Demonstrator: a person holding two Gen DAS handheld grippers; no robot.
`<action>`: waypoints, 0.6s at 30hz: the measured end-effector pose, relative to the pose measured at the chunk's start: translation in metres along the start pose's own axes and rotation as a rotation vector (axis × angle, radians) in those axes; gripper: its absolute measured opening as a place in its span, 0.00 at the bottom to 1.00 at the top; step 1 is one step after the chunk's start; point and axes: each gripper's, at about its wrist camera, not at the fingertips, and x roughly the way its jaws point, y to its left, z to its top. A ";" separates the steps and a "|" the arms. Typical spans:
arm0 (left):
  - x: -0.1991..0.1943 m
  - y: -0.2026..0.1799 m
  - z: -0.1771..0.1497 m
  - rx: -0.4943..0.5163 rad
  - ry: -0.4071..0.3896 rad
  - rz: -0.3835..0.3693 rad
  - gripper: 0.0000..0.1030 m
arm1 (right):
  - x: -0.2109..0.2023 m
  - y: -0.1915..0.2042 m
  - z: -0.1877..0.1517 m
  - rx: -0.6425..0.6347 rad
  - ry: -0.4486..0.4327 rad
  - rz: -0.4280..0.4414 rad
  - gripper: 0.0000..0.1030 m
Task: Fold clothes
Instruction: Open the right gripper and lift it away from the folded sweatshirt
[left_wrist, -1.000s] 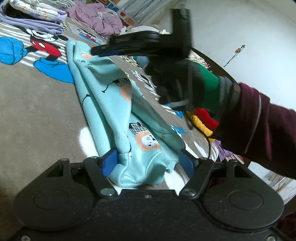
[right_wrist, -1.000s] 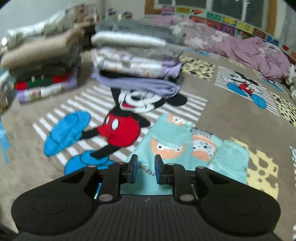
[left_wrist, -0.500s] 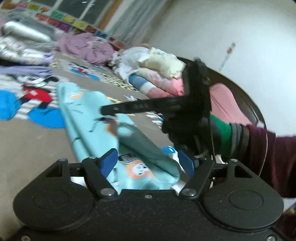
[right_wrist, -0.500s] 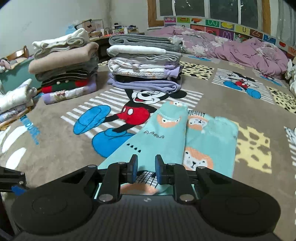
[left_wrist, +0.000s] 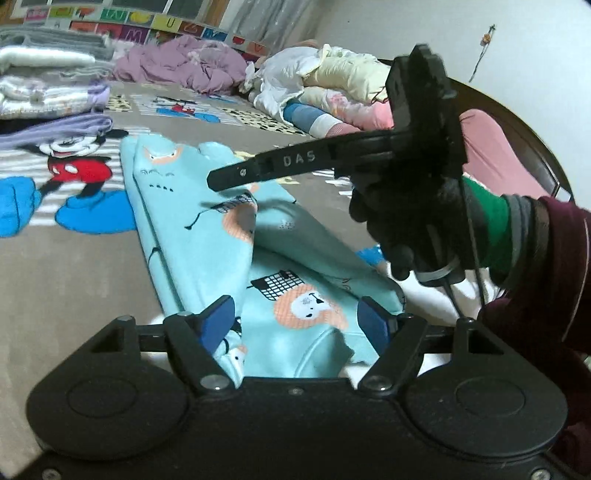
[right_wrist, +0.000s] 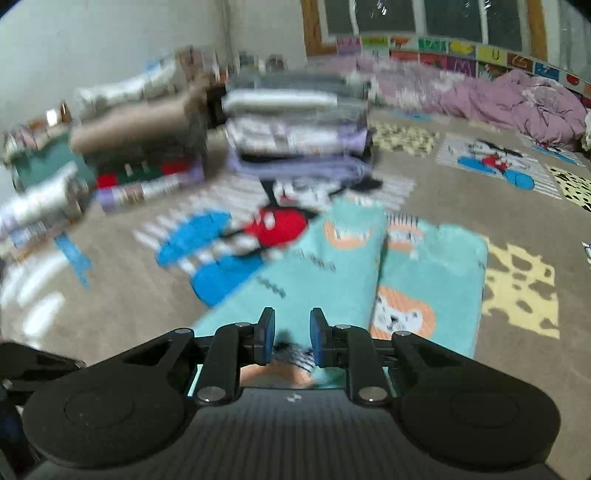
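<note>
A light blue children's garment (left_wrist: 207, 236) with orange animal prints lies lengthwise on the Mickey Mouse blanket (left_wrist: 74, 166), folded into a long strip with one flap laid over its right side. My left gripper (left_wrist: 295, 321) is open wide, its blue pads on either side of the garment's near end without pressing it. My right gripper (left_wrist: 218, 181), held by a dark-gloved hand (left_wrist: 406, 221), hovers above the middle of the garment. In the right wrist view the right gripper (right_wrist: 291, 336) has a narrow gap between its pads with nothing in it, over the same garment (right_wrist: 332, 273).
Two stacks of folded clothes (right_wrist: 295, 122) (right_wrist: 136, 147) stand at the far end of the blanket. Crumpled purple bedding (left_wrist: 184, 66) and a heap of unfolded clothes (left_wrist: 332, 85) lie behind. A dark curved bed frame (left_wrist: 546, 155) runs along the right.
My right gripper has drawn back from the garment's far end to above its middle. My left gripper has tipped up, showing more of the room, and still straddles the near end.
</note>
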 end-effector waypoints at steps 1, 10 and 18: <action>0.002 0.001 -0.002 -0.018 0.015 0.003 0.72 | 0.003 -0.002 -0.001 0.002 0.014 -0.011 0.23; -0.005 -0.007 -0.002 -0.004 -0.035 -0.002 0.72 | 0.007 -0.006 0.002 0.007 0.096 -0.042 0.25; -0.021 -0.009 0.004 -0.056 -0.097 0.016 0.72 | -0.068 -0.024 -0.026 0.142 -0.050 -0.066 0.36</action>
